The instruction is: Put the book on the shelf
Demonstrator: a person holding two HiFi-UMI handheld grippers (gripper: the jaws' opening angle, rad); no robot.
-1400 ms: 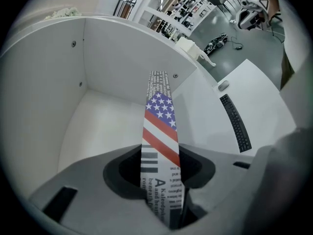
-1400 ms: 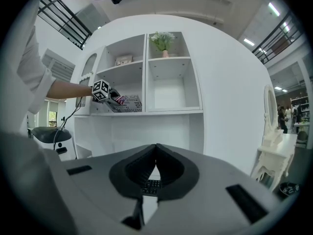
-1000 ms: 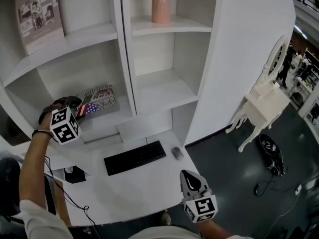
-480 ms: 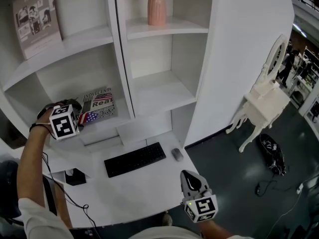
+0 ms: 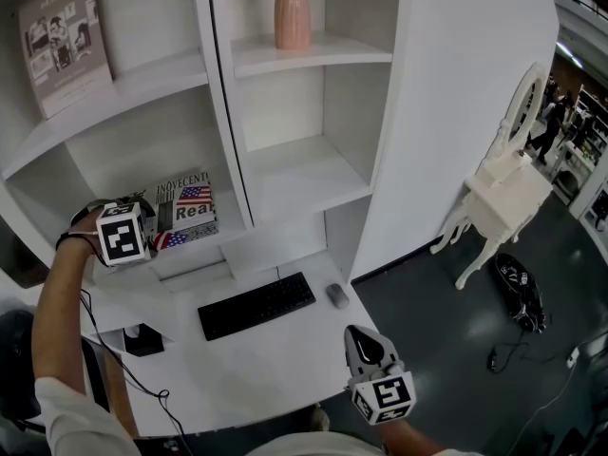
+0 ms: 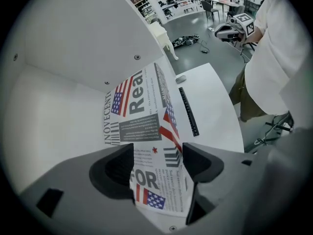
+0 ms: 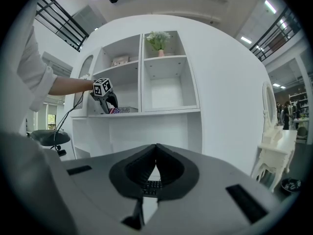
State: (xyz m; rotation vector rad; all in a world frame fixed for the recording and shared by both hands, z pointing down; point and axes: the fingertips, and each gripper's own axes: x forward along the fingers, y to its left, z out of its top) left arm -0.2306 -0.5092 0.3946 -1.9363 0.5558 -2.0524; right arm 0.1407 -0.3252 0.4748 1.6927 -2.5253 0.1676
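Observation:
The book (image 5: 187, 212), with a stars-and-stripes cover, lies flat in the lower left shelf compartment (image 5: 204, 245). My left gripper (image 5: 150, 222) is at the book's left end. In the left gripper view its jaws are opening, and the book's (image 6: 142, 116) near corner lies between the fingers (image 6: 115, 168) with a gap on each side. My right gripper (image 5: 361, 338) hangs low over the desk's front edge. In the right gripper view it (image 7: 156, 150) is shut with nothing in it.
A black keyboard (image 5: 256, 304) and a mouse (image 5: 338, 294) lie on the white desk (image 5: 237, 359), with a small black item (image 5: 142, 335) at its left. A pink vase (image 5: 292, 9) and a picture book (image 5: 62, 41) stand on upper shelves. A white chair (image 5: 503, 183) stands at right.
The left gripper's jaws have come off the book, which now rests on the shelf. The gripper has drawn back a little to the left. The right gripper has not moved.

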